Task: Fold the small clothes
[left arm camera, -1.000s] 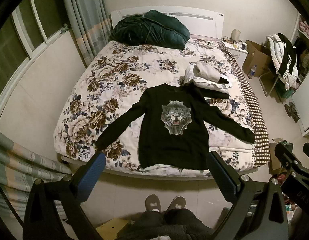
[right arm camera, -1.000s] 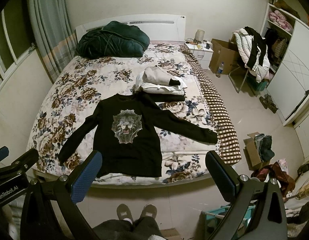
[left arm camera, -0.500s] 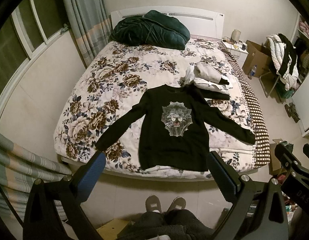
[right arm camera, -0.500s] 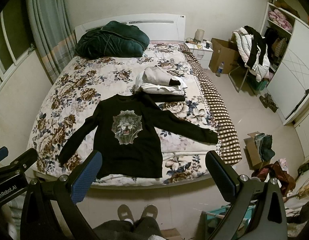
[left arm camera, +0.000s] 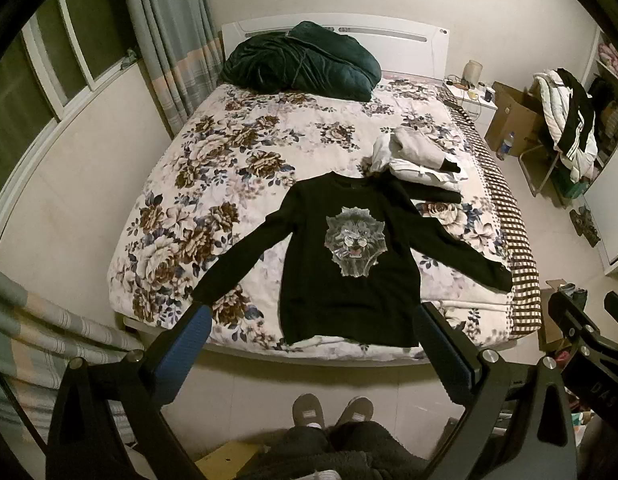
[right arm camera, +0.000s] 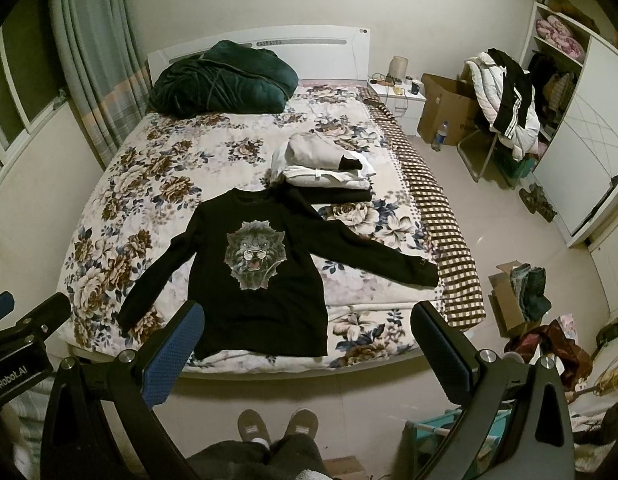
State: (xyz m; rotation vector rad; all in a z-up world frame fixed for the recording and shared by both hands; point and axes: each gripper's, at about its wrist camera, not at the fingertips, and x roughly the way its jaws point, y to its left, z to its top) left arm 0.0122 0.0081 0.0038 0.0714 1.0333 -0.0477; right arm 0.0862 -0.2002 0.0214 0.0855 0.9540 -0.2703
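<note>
A small black long-sleeved shirt (left arm camera: 345, 288) with a grey lion print lies flat, face up, sleeves spread, near the foot of the floral bed (left arm camera: 237, 168); it also shows in the right wrist view (right arm camera: 261, 292). My left gripper (left arm camera: 313, 344) is open and empty, held high above the floor short of the bed's foot edge. My right gripper (right arm camera: 305, 340) is open and empty too, at a similar height and distance. A stack of folded pale and dark clothes (left arm camera: 421, 164) lies just beyond the shirt's right shoulder, also in the right wrist view (right arm camera: 325, 172).
A dark green duvet (left arm camera: 301, 64) is bundled at the headboard. A nightstand (right arm camera: 397, 96), cardboard boxes (right arm camera: 449, 108), a chair piled with jackets (right arm camera: 505, 100) and a wardrobe (right arm camera: 589, 140) stand right of the bed. Curtains (left arm camera: 169, 40) and a window are on the left. The person's slippered feet (left arm camera: 329, 412) are below.
</note>
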